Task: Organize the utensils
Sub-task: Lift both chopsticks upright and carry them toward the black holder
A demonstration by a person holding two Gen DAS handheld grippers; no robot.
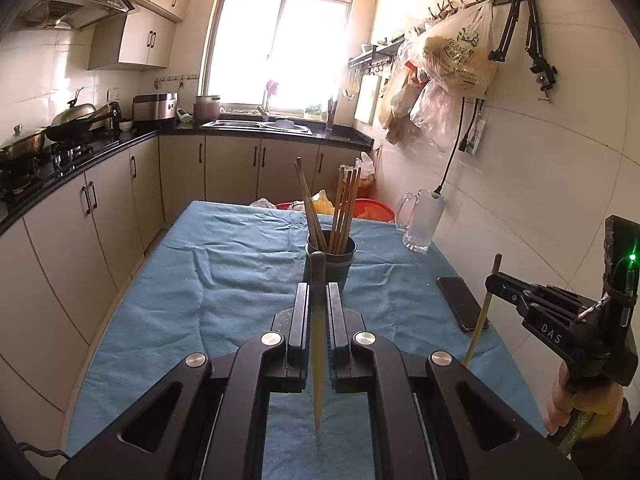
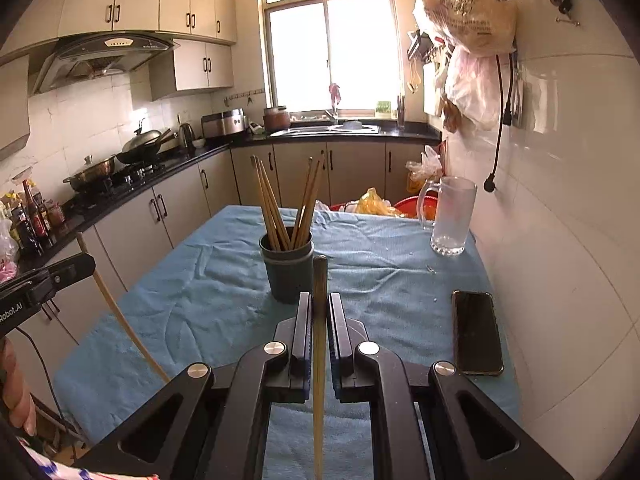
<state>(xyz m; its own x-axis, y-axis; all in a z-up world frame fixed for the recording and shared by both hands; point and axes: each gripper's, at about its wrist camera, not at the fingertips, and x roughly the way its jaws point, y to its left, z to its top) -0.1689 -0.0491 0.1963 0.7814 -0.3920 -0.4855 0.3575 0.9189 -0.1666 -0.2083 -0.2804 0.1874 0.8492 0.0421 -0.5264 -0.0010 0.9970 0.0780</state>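
Left wrist view: the left gripper [image 1: 319, 292] is clamped narrow on a single chopstick [image 1: 317, 344], which stands upright between the pads, its dark thick end above the fingertips and its pale tapered tip hanging below them over the blue tablecloth [image 1: 224, 264]. At twelve o'clock, just beyond the fingertips, a dark round utensil cup [image 1: 334, 262] stands upright on the cloth, holding a bundle of brown chopsticks [image 1: 344, 208] that splay into two leaning groups. At one o'clock of the cup, near the tiled wall, stands a clear glass mug [image 1: 422, 220]; at three o'clock of the gripper a black phone [image 1: 462, 303] lies flat on the cloth. Farther out at three o'clock the right gripper [image 1: 491, 280] enters from the frame's edge, pinched on a second chopstick [image 1: 483, 312] held almost upright, with the person's hand [image 1: 564, 396] on the handle.

Right wrist view: the right gripper [image 2: 320, 300] is likewise narrowed onto its chopstick [image 2: 319, 360], upright between the pads. The utensil cup [image 2: 287, 272] sits at eleven o'clock, just beyond the fingertips. The glass mug [image 2: 454, 216] stands at one o'clock and the phone [image 2: 476, 332] lies at three. At nine o'clock the left gripper [image 2: 90, 266] holds its chopstick [image 2: 116, 312], which slants down towards the cloth.
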